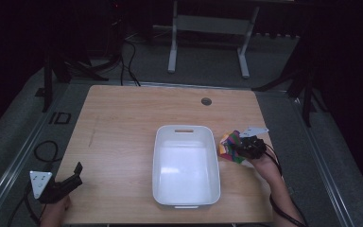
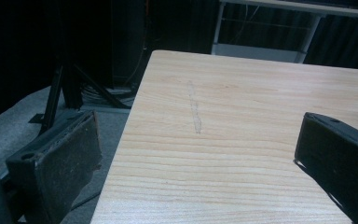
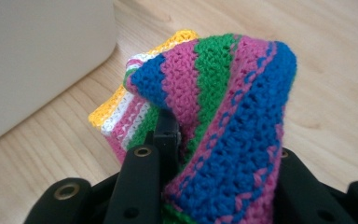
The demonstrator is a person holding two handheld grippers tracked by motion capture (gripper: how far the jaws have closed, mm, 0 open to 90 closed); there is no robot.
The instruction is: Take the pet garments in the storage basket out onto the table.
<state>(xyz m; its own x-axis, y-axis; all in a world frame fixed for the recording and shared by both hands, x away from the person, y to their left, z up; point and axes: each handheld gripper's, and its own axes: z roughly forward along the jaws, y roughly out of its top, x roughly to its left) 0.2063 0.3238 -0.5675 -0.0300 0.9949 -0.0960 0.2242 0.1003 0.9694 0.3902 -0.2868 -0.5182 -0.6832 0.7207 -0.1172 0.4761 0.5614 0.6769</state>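
A striped crocheted cloth (image 1: pixel 229 145) in pink, green, blue, yellow and white is bunched just right of the white tub (image 1: pixel 186 165). My right gripper (image 1: pixel 240 148) is shut on it. In the right gripper view the cloth (image 3: pixel 223 112) folds up over the black jaws, with the tub's wall (image 3: pixel 37 56) at the upper left. My left gripper (image 1: pixel 75 174) rests at the table's front left corner, open and holding nothing. Its two black pads (image 2: pixel 60 163) stand wide apart over bare wood in the left gripper view.
The wooden table (image 1: pixel 123 123) has a round cable hole (image 1: pixel 206 101) near its far edge. The white tub stands empty in the middle front. Beyond the table are dark stands, cables (image 1: pixel 127 61) and a white table frame (image 1: pixel 208 28) on grey floor.
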